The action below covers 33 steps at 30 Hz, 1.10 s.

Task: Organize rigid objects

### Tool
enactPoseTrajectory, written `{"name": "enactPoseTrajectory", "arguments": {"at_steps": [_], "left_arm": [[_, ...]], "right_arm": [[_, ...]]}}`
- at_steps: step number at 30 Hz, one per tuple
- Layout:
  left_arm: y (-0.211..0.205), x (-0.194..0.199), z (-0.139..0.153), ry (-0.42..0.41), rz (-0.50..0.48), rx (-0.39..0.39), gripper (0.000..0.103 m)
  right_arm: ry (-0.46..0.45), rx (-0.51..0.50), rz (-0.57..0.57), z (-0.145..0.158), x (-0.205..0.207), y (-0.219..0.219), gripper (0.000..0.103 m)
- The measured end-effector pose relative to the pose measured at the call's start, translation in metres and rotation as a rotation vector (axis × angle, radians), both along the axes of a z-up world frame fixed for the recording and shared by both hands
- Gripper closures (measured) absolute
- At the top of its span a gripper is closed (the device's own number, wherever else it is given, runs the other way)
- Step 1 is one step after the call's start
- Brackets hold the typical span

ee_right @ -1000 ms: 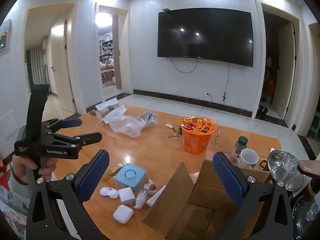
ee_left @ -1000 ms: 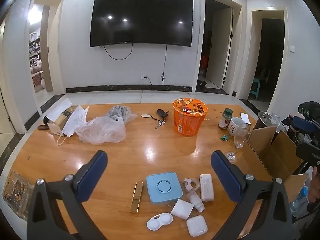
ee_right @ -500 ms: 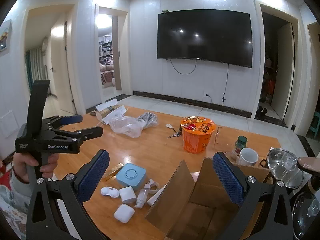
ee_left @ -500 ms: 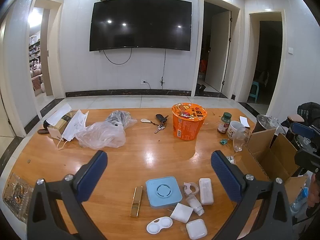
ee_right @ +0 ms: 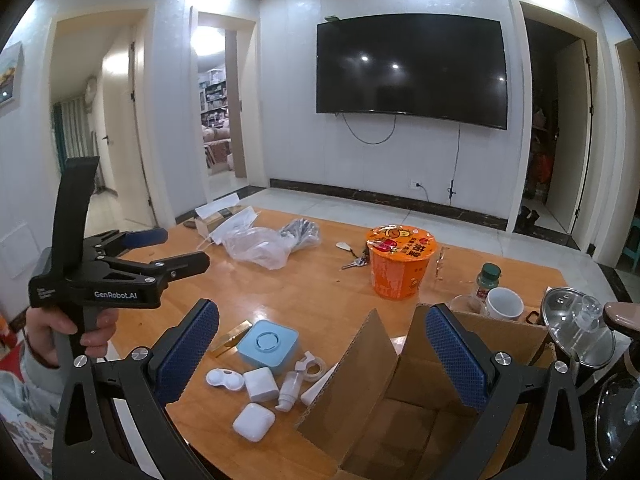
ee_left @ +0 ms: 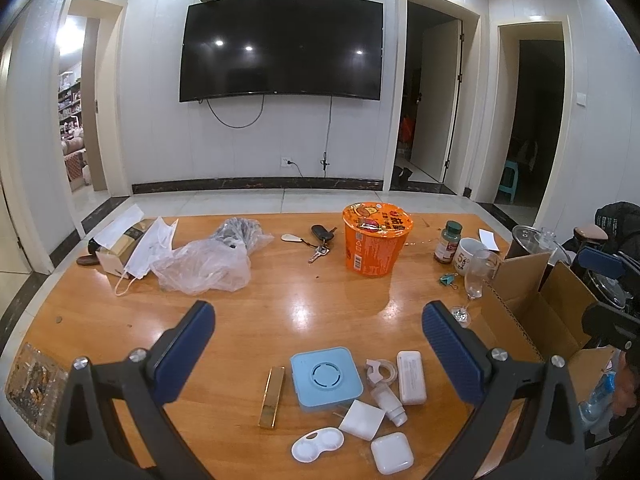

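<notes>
Small rigid items lie near the table's front edge: a light blue square box [ee_left: 326, 378], a gold bar [ee_left: 272, 397], a white rectangular case [ee_left: 410, 377], a white earbud case [ee_left: 391, 453], a white contact lens case [ee_left: 317, 444], a small white bottle [ee_left: 389, 401] and a tape ring [ee_left: 380, 369]. My left gripper [ee_left: 318, 344] is open and empty above them. My right gripper [ee_right: 322, 346] is open and empty above the open cardboard box [ee_right: 404, 412]. The blue box [ee_right: 268, 346] and earbud case [ee_right: 253, 421] also show in the right wrist view.
On the wooden table [ee_left: 280, 304] stand an orange noodle cup [ee_left: 376, 244], a wine glass [ee_left: 476, 280], a mug [ee_left: 468, 256], a brown bottle [ee_left: 450, 242], keys [ee_left: 320, 240] and plastic bags [ee_left: 204, 264]. A glass-lidded pot [ee_right: 578, 326] stands at the right.
Both views have tilted up slightly, so the table items sit lower in frame. Both grippers stay open and empty.
</notes>
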State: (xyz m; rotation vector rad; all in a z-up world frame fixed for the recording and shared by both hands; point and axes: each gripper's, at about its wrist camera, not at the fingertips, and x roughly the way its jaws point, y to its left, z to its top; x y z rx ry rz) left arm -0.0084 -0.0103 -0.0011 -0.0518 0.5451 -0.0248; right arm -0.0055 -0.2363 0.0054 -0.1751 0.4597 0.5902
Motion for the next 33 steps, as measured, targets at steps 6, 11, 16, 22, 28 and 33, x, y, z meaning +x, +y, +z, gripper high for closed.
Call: {"name": "enactPoseTrajectory", "arguments": {"at_steps": [6,11,16,22,28,33], "left_arm": [[0.0007,-0.0016,-0.0016,0.006,0.004,0.001,0.001],[0.0016,-0.0030,-0.0024,0.008,0.009,0.004,0.001],[0.0020,-0.0036,-0.0046,0.011,0.008,0.005,0.001],[0.0033,-0.0063,-0.0074,0.013,0.021,0.003,0.001],[0.0013,-0.0077,-0.0071,0.013,0.024,0.003,0.001],[0.0011,-0.0077,-0.0073,0.012,0.013,0.003,0.001]], "right_arm": [[0.001,0.000,0.010,-0.0012,-0.0007,0.0014,0.000],[0.006,0.005,0.013,-0.0016,-0.0001,0.0018,0.000],[0.009,0.008,0.013,-0.0036,0.0018,0.0029,0.000],[0.015,0.009,0.030,-0.0049,0.0036,0.0031,0.000],[0.018,0.001,0.044,-0.0067,0.0070,0.0049,0.000],[0.021,0.004,0.045,-0.0084,0.0082,0.0047,0.000]]}}
